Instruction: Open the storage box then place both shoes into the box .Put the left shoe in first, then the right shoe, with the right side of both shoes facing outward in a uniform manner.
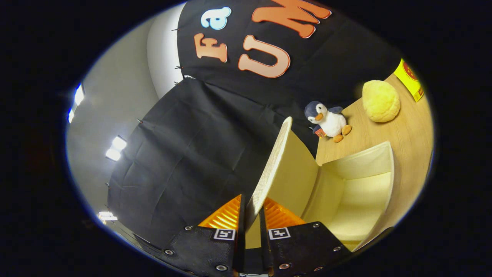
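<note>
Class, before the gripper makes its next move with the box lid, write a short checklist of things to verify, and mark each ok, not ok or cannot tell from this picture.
1. Lid gripped: ok, it sits between the two fingers of the gripper, which press on its edge.
2. Lid lifted: ok, it stands raised, clear of the box opening.
3. Box interior free: ok, the part that shows holds nothing.
4. Lid fully open and able to stay up alone: cannot tell.
5. Penguin and yellow plush clear of the box: ok, both sit apart beyond it on the table.
6. Shoes within reach: cannot tell.
</note>
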`<state>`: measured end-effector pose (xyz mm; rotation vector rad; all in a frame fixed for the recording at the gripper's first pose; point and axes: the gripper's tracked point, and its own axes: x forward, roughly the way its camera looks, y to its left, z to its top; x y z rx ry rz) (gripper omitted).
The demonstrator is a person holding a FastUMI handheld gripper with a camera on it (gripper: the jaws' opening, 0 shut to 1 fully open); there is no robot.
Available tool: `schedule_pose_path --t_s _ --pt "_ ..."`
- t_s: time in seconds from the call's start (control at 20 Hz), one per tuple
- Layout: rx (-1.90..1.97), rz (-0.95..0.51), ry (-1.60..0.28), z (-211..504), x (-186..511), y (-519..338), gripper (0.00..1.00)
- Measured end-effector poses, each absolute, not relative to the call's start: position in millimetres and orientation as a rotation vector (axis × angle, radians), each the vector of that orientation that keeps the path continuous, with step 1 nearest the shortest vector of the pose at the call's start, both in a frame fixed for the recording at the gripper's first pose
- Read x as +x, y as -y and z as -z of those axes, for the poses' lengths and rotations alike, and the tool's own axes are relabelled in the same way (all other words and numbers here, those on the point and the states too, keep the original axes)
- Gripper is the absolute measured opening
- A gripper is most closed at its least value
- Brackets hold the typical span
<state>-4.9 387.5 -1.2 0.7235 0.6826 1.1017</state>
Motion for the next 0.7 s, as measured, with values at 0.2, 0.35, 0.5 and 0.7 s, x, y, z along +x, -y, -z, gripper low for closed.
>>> schedule_pose_path --t_s 0.2,0.35,0.5,0.7 --pt "0.624 -1.067 -0.687 -2 -19 -447 0.19" --pt "0.491 -1.038 -0.686 9 -30 -479 0.42" --pt "0.394 -1.023 -0.71 31 -39 -502 0.79" --pt "0.232 -0.957 -0.672 58 -35 -494 0.98"
